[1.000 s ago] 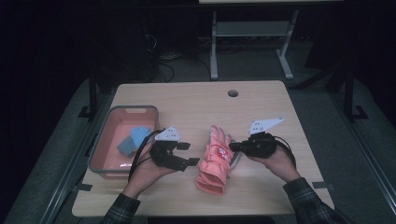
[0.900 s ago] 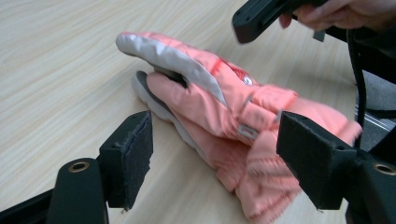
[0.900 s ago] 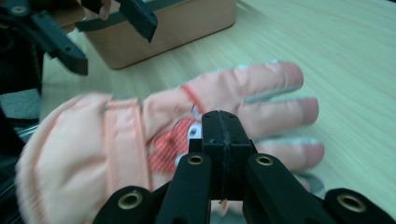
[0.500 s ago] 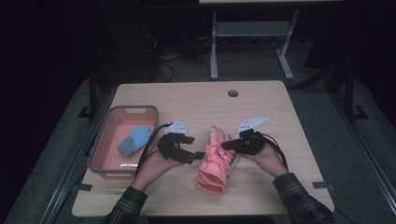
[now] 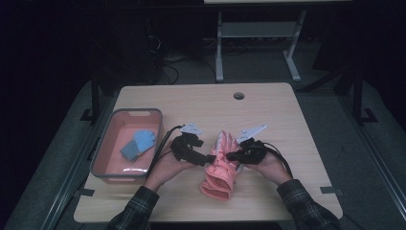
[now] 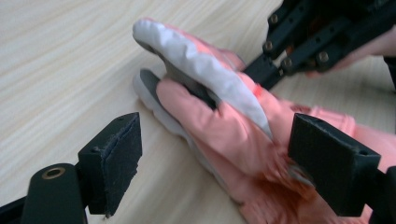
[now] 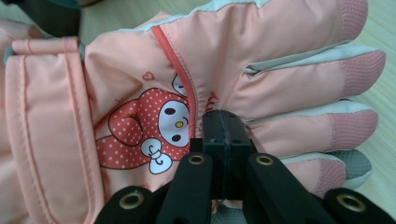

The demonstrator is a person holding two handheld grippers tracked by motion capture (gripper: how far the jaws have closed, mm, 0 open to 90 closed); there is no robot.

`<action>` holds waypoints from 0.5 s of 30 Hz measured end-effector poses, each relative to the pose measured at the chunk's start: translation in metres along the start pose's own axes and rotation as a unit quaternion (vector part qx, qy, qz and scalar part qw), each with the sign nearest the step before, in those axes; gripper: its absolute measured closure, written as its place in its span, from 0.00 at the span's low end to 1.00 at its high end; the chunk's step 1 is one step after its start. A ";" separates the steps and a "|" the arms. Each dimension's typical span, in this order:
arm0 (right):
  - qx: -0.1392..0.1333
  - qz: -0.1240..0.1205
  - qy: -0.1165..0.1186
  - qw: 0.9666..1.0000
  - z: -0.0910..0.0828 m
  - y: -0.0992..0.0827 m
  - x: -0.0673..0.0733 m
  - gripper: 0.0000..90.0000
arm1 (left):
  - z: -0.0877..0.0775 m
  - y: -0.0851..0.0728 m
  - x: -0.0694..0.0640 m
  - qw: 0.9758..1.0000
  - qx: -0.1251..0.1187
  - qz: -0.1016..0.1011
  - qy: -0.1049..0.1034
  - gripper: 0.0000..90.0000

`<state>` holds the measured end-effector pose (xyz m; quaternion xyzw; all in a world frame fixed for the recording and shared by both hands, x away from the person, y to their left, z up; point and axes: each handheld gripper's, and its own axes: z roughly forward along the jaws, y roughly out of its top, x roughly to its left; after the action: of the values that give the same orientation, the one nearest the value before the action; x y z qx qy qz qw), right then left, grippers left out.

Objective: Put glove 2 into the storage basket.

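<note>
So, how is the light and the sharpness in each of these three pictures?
High view: dim, dark surroundings, only the table lit, details small. Left gripper view: bright and even, pink glove fairly sharp, near pads slightly soft. Right gripper view: bright, the glove's print crisp, closest jaw parts a little blurred.

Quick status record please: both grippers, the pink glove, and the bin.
left gripper: jaws open, just been opening, astride the glove's thumb side, pads clear
right gripper: jaws shut, tips against the glove's back
pink glove: flat on table, cuff toward the person
bin: left of the hands, holds a blue glove
</note>
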<state>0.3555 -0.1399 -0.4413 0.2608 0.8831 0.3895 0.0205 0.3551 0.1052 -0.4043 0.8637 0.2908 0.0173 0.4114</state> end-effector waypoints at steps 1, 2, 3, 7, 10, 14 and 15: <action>0.000 0.000 0.000 1.000 0.000 0.000 0.000 1.00 | 0.000 0.000 0.000 1.000 0.000 0.000 0.000 0.19; -0.001 -0.009 -0.002 1.000 0.000 -0.001 -0.001 1.00 | 0.002 0.001 0.001 1.000 0.000 -0.001 0.000 0.19; -0.001 -0.006 -0.002 1.000 0.000 -0.001 -0.001 1.00 | 0.003 0.003 0.002 1.000 0.002 0.000 -0.002 0.19; 0.000 -0.005 0.000 1.000 0.001 -0.002 -0.001 1.00 | 0.015 0.004 0.004 1.000 0.013 -0.009 -0.011 0.17; 0.003 -0.007 -0.001 1.000 0.000 -0.003 -0.001 1.00 | 0.026 0.002 0.009 0.999 0.023 -0.032 -0.035 0.15; 0.006 -0.011 -0.003 1.000 -0.001 -0.005 -0.001 1.00 | 0.036 -0.001 0.014 0.997 0.031 -0.044 -0.061 0.14; 0.007 -0.010 -0.002 1.000 -0.001 -0.007 0.000 1.00 | 0.044 -0.004 0.017 0.994 0.037 -0.062 -0.084 0.14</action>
<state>0.3522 -0.1449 -0.4454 0.2528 0.8882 0.3829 0.0247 0.3786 0.0851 -0.4398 0.8569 0.3088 -0.0917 0.4024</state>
